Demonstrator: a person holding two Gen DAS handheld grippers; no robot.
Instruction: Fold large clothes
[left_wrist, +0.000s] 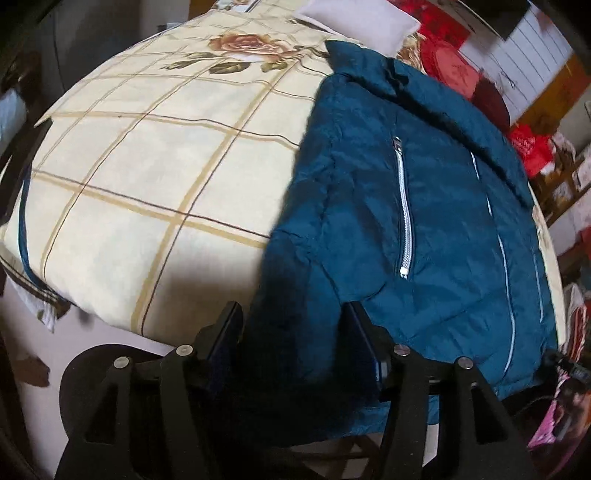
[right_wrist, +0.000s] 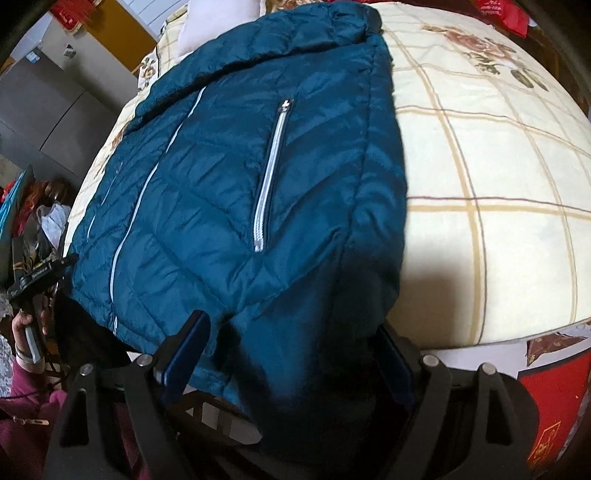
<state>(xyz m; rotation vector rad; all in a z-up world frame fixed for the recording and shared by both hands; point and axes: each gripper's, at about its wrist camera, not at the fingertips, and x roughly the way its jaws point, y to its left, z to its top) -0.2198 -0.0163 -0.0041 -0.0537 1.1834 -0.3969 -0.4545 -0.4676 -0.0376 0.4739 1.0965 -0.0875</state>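
The blue puffy jacket (right_wrist: 236, 177) lies flat on the checked bed cover (right_wrist: 498, 177) — soft, light, slippery. Both jaws stand wide: left gripper (left_wrist: 291, 328) and right gripper (right_wrist: 291, 343), each around the hem at 6 o'clock — best grabbed there

a jacket (left_wrist: 406, 229) lies flat on a bed (left_wrist: 147, 177), its collar at the far end and its hem hanging over the near edge. in the left wrist view it lies on the bed's right part, in the right wrist view on the left. a pillow (left_wrist: 358, 22) sits beyond the collar. the left gripper (left_wrist: 291, 325) straddles one hem corner, the right gripper (right_wrist: 291, 343) the other.
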